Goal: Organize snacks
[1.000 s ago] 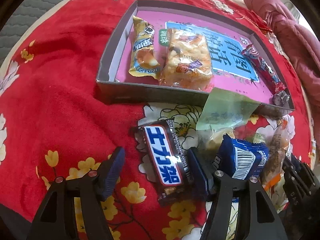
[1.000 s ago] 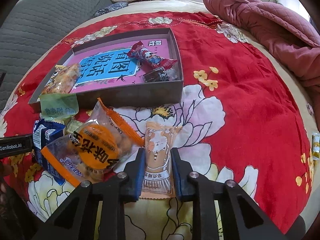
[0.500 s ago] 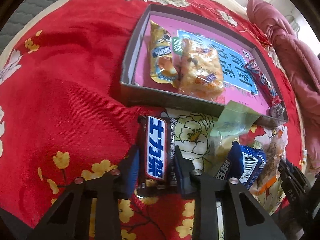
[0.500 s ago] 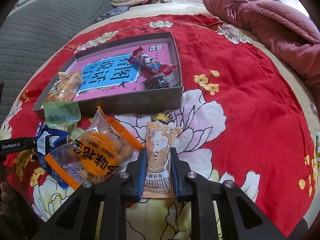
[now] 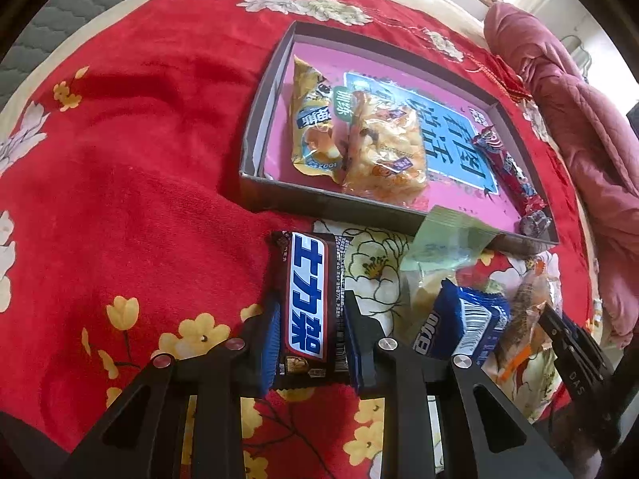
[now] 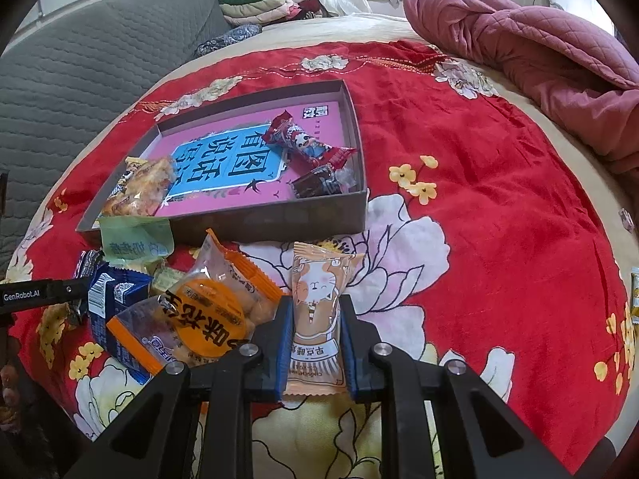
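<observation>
left claw (image 5: 309, 331) clamping chocolate bar (image 5: 306, 303), right claw (image 6: 313, 337) clamping cat packet (image 6: 317, 315)

The left gripper (image 5: 309, 343) has its two blue-padded fingers pressed against both sides of a dark chocolate bar (image 5: 307, 307). The right gripper (image 6: 315, 343) is also closed, its fingers clamping a cat-print snack packet (image 6: 317, 319). Both grippers point forward, low over the bed.

Red floral bedspread (image 6: 479, 207) carries grey box (image 6: 303, 215), loose snack packets (image 6: 207, 311), crumpled quilt (image 6: 531, 48).
</observation>
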`<state>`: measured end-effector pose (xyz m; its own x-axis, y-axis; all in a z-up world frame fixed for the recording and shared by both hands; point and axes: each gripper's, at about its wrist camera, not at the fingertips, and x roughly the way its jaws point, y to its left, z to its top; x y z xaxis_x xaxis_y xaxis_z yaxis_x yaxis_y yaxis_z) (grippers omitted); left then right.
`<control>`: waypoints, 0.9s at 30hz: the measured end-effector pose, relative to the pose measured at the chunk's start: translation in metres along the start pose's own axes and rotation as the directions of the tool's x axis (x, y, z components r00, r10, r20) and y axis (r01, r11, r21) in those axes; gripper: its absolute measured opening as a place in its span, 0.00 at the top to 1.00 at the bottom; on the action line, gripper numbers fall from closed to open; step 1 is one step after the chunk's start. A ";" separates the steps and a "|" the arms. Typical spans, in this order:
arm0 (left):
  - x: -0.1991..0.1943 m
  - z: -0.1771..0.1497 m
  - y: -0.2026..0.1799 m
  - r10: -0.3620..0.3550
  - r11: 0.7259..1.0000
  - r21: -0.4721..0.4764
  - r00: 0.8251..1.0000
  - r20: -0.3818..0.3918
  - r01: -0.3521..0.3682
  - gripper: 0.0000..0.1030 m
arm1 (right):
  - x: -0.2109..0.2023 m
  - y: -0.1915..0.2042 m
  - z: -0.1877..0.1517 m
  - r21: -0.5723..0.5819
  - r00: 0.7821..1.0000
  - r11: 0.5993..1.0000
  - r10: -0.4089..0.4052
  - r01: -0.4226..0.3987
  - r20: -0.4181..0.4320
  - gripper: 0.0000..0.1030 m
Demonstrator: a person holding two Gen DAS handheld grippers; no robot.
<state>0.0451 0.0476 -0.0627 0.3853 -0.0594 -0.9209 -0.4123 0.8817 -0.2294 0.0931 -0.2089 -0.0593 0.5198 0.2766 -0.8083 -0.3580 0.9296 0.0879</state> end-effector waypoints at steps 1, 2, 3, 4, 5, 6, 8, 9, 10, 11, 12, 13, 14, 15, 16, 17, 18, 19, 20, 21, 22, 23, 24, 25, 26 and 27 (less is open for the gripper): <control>-0.001 0.000 0.000 -0.002 1.000 0.001 1.000 0.001 0.002 0.72 | -0.001 0.000 0.000 -0.001 1.000 1.000 0.004 -0.004 0.005 0.79; -0.002 0.000 0.000 -0.001 1.000 0.001 1.000 0.003 0.001 0.72 | -0.002 0.000 0.000 -0.002 1.000 1.000 0.004 -0.004 0.007 0.79; -0.003 0.001 0.000 -0.001 1.000 0.001 1.000 0.006 0.001 0.72 | -0.002 0.000 0.000 -0.003 1.000 1.000 0.004 -0.004 0.009 0.79; -0.004 0.001 0.000 -0.003 1.000 0.003 1.000 0.008 0.003 0.72 | -0.002 0.001 0.001 -0.005 1.000 1.000 0.006 -0.006 0.011 0.79; -0.006 0.001 0.000 -0.006 1.000 0.003 1.000 0.009 0.006 0.72 | -0.003 0.001 0.001 -0.005 1.000 1.000 0.007 -0.007 0.013 0.79; -0.007 0.001 0.000 -0.008 1.000 0.003 1.000 0.010 0.008 0.72 | -0.003 0.001 0.001 -0.005 1.000 1.000 0.010 -0.010 0.015 0.79; -0.012 0.000 0.000 -0.012 1.000 0.004 1.000 0.015 0.012 0.72 | -0.004 0.001 0.002 -0.004 1.000 1.000 0.013 -0.013 0.021 0.79; -0.013 0.000 0.000 -0.013 1.000 0.004 1.000 0.017 0.013 0.72 | -0.005 0.000 0.002 -0.004 1.000 1.000 0.017 -0.017 0.023 0.79; -0.015 0.000 0.000 -0.014 1.000 0.004 1.000 0.020 0.014 0.72 | -0.006 0.000 0.002 -0.003 0.999 1.000 0.018 -0.018 0.026 0.79; -0.018 0.000 0.000 -0.015 1.000 0.006 1.000 0.023 0.015 0.72 | -0.006 0.000 0.003 -0.002 0.999 1.000 0.018 -0.018 0.029 0.79; -0.020 0.000 0.000 -0.015 1.000 0.007 1.000 0.027 0.015 0.72 | -0.007 -0.001 0.003 -0.001 0.999 1.000 0.021 -0.021 0.031 0.79; -0.023 0.000 -0.001 -0.014 1.000 0.008 0.999 0.033 0.014 0.72 | -0.008 -0.001 0.003 0.001 0.999 1.000 0.023 -0.023 0.035 0.79; -0.025 0.000 -0.001 -0.014 1.000 0.008 0.999 0.036 0.013 0.72 | -0.009 -0.002 0.003 0.002 0.999 1.000 0.024 -0.024 0.038 0.79; -0.027 -0.001 -0.001 -0.013 1.000 0.008 0.999 0.040 0.012 0.72 | -0.010 -0.002 0.003 0.003 0.999 1.000 0.027 -0.027 0.040 0.79; -0.028 -0.001 -0.002 -0.013 1.000 0.007 0.999 0.043 0.013 0.72 | -0.011 -0.003 0.003 0.004 0.999 1.000 0.029 -0.029 0.044 0.79; -0.030 -0.001 -0.003 -0.012 1.000 0.009 0.999 0.044 0.011 0.72 | -0.012 -0.003 0.003 0.004 0.998 0.999 0.032 -0.032 0.048 0.79; -0.031 -0.001 -0.004 -0.010 1.000 0.010 0.999 0.045 0.010 0.72 | -0.012 -0.003 0.004 0.004 0.998 0.999 0.034 -0.035 0.050 0.79; -0.032 -0.001 -0.005 -0.010 1.000 0.011 0.999 0.047 0.010 0.72 | -0.013 -0.003 0.005 0.004 0.998 0.999 0.037 -0.037 0.053 0.79; -0.033 -0.001 -0.006 -0.010 1.000 0.012 0.999 0.048 0.009 0.72 | -0.014 -0.003 0.005 0.006 0.998 0.999 0.039 -0.039 0.058 0.79; -0.035 -0.001 -0.006 -0.009 1.000 0.013 0.999 0.051 0.009 0.72 | -0.015 -0.004 0.006 0.007 0.997 0.999 0.044 -0.045 0.062 0.79; -0.037 0.000 -0.008 -0.008 1.000 0.016 0.998 0.055 0.008 0.72 | -0.016 -0.004 0.006 0.009 0.997 0.999 0.046 -0.047 0.066 0.79; -0.039 0.000 -0.009 -0.008 1.000 0.019 0.998 0.060 0.006 0.72 | -0.016 -0.004 0.007 0.009 0.996 0.999 0.047 -0.048 0.070 0.79; -0.040 0.000 -0.010 -0.008 1.000 0.019 0.998 0.063 0.007 0.72 | -0.017 -0.004 0.007 0.011 0.996 0.999 0.051 -0.052 0.073 0.79; -0.041 0.001 -0.011 -0.010 1.000 0.021 0.998 0.066 0.009 0.72 | -0.018 -0.004 0.008 0.012 0.996 0.998 0.054 -0.056 0.076 0.79; -0.043 0.001 -0.012 -0.010 1.000 0.023 0.997 0.071 0.009 0.72 | -0.019 -0.005 0.008 0.014 0.995 0.998 0.056 -0.057 0.080 0.79; -0.044 0.001 -0.014 -0.010 1.000 0.024 0.997 0.073 0.008 0.72 | -0.019 -0.005 0.008 0.014 0.995 0.998 0.057 -0.059 0.082 0.79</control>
<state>0.0348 0.0387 -0.0187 0.4489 -0.0340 -0.8929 -0.3887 0.8924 -0.2294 0.0910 -0.2170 -0.0396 0.5603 0.3487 -0.7513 -0.3768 0.9151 0.1437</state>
